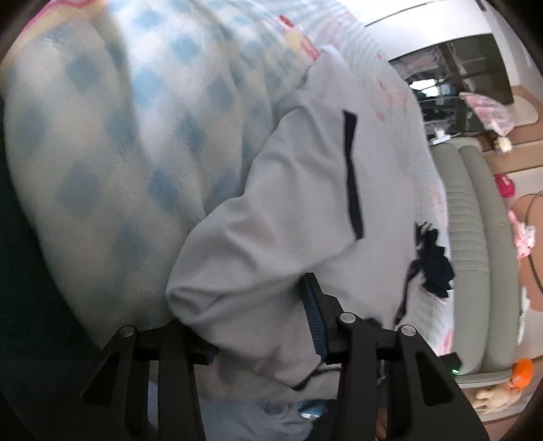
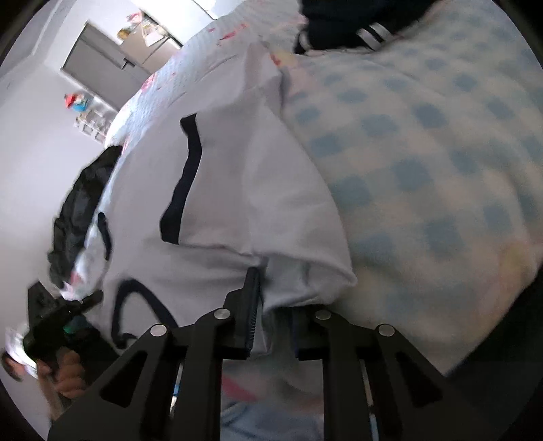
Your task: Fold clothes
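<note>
A pale grey garment with a navy pocket stripe lies on the bed, its near edge bunched up. My left gripper is shut on that bunched edge: the right finger presses on the cloth and the left finger is buried under the fold. In the right wrist view the same garment spreads ahead. My right gripper is shut on its near hem, the left finger showing and the other covered by cloth. The left gripper appears at lower left, a hand around its handle.
A blue-and-white checked blanket lies heaped beside the garment. A dark crumpled garment sits at its other side, and another dark one with white stripes lies at the far end. A padded grey bed edge borders the mattress; toys lie on the floor.
</note>
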### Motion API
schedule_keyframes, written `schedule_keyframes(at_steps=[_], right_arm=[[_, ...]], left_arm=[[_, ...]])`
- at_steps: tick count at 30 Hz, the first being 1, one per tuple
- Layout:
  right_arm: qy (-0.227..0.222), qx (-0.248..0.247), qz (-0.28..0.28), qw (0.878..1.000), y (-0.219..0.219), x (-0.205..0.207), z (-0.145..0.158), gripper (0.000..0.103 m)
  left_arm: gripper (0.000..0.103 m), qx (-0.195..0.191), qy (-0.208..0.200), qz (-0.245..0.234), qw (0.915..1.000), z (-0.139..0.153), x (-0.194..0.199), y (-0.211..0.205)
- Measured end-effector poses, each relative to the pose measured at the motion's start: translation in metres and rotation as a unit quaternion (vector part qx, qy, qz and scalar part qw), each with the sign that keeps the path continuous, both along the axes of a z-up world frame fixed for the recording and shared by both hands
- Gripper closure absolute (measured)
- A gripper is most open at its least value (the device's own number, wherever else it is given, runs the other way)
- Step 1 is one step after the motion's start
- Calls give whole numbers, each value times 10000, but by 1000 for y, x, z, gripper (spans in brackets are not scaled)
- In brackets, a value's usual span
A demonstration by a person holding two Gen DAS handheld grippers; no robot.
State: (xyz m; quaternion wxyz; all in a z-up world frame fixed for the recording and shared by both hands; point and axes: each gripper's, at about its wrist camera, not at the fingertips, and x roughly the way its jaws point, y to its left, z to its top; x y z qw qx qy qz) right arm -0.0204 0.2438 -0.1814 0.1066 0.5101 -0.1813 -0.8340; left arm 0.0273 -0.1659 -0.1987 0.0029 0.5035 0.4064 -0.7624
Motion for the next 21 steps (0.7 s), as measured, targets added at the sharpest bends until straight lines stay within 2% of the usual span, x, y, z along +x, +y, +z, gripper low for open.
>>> schedule_keyframes(at_steps=[1, 4, 7, 12, 15, 19, 21], right_arm=[[96, 198, 114, 9997, -5, 1, 5, 97], [376, 415, 200, 9982, -4, 12, 28, 101], [668, 408, 91, 9969, 2, 29, 63, 101], [981, 684, 267, 9925, -11, 56, 103, 102], [786, 721, 329, 9938, -5, 75, 105, 102], [506, 692, 509, 9950, 4, 82, 90, 102], [442, 530, 452, 9966, 9, 75, 85, 102]], left_arm=[[90, -110, 66, 0, 9999, 6, 1, 2], [99, -340, 273, -36, 9990, 27, 8, 5], [99, -330, 485, -181, 9981, 47, 19, 2], [99, -721, 599, -272, 9952, 76, 44, -5], [99, -935, 535, -585, 9925, 79, 55, -4], [99, -720, 328, -720, 9943, 66, 54, -4], [99, -696, 405, -689, 9944, 72, 48, -4]])
